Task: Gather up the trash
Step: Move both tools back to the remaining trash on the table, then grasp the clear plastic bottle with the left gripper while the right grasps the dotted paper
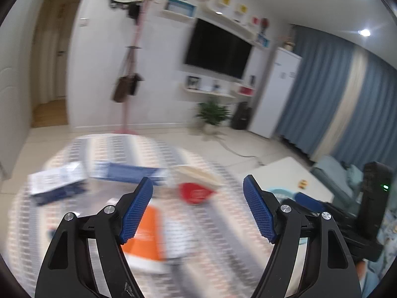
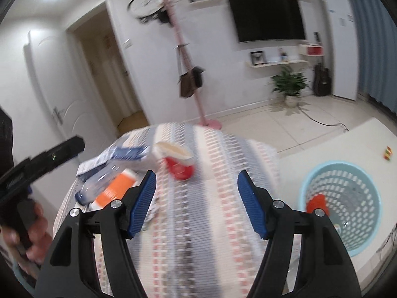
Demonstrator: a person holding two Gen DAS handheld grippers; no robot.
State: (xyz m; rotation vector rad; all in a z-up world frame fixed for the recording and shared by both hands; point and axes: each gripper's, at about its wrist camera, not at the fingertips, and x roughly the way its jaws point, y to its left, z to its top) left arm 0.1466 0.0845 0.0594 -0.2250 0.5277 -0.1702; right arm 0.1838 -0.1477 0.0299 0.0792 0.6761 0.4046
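Note:
Trash lies on a round table with a striped cloth (image 1: pixel 211 236): a red cup (image 1: pixel 194 192), an orange-and-white box (image 1: pixel 146 236), a blue-and-white box (image 1: pixel 57 182), a dark blue packet (image 1: pixel 126 171). My left gripper (image 1: pixel 198 211) is open and empty above them. In the right wrist view my right gripper (image 2: pixel 196 203) is open and empty over the cloth (image 2: pixel 218 223), with the red cup (image 2: pixel 180 167), the orange box (image 2: pixel 115 188) and a clear bottle (image 2: pixel 96 186) ahead to the left. A light blue basket (image 2: pixel 347 198) at the right holds a red item (image 2: pixel 316 202). Both views are blurred.
The basket stands on a white low table (image 2: pixel 335 144) with a small toy (image 2: pixel 387 152). The hand holding the left gripper's body (image 2: pixel 37 164) is at the left. A pink coat stand (image 2: pixel 196 87), a potted plant (image 2: pixel 290 84), a TV and a guitar stand by the far wall.

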